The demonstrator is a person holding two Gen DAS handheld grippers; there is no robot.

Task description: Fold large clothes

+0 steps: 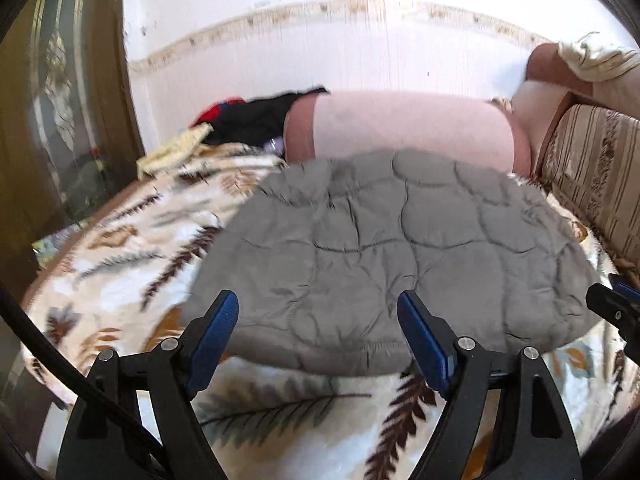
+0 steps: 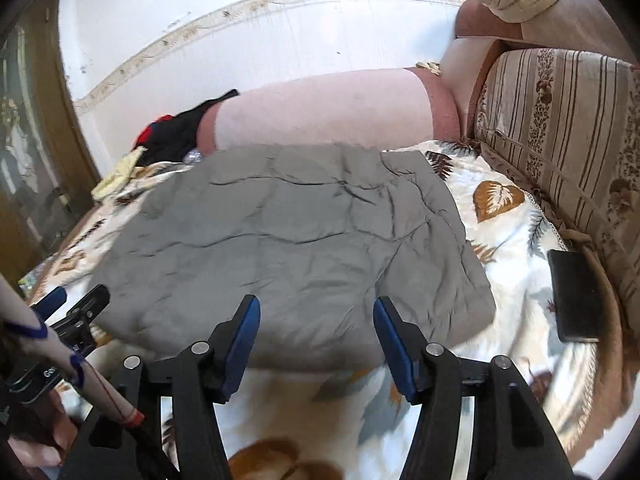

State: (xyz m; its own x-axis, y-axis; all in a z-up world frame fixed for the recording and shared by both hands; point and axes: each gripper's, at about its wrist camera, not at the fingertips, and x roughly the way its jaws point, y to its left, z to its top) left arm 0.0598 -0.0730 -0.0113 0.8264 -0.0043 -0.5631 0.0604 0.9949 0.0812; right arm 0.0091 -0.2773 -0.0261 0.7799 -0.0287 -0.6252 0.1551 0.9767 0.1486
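Observation:
A grey quilted garment [image 1: 400, 248] lies folded into a thick pad on the leaf-patterned blanket [image 1: 132, 240] of a bed. My left gripper [image 1: 318, 304] hovers open over the garment's near edge, with nothing between its blue pads. At the right edge of the left wrist view, the right gripper [image 1: 608, 292] shows beside the garment's right corner. In the right wrist view the same grey garment [image 2: 280, 240] fills the middle. My right gripper [image 2: 317, 306] stands open above its near edge and holds nothing. The left gripper [image 2: 76, 298] shows at the far left by the garment's left corner.
A pink bolster [image 1: 400, 124] lies behind the garment along the white wall. Dark and red clothes [image 1: 260, 120] and a yellowish cloth [image 1: 172, 152] are piled at the back left. A striped padded backrest [image 2: 560, 140] borders the right, with a flat black object [image 2: 576, 296] beside it.

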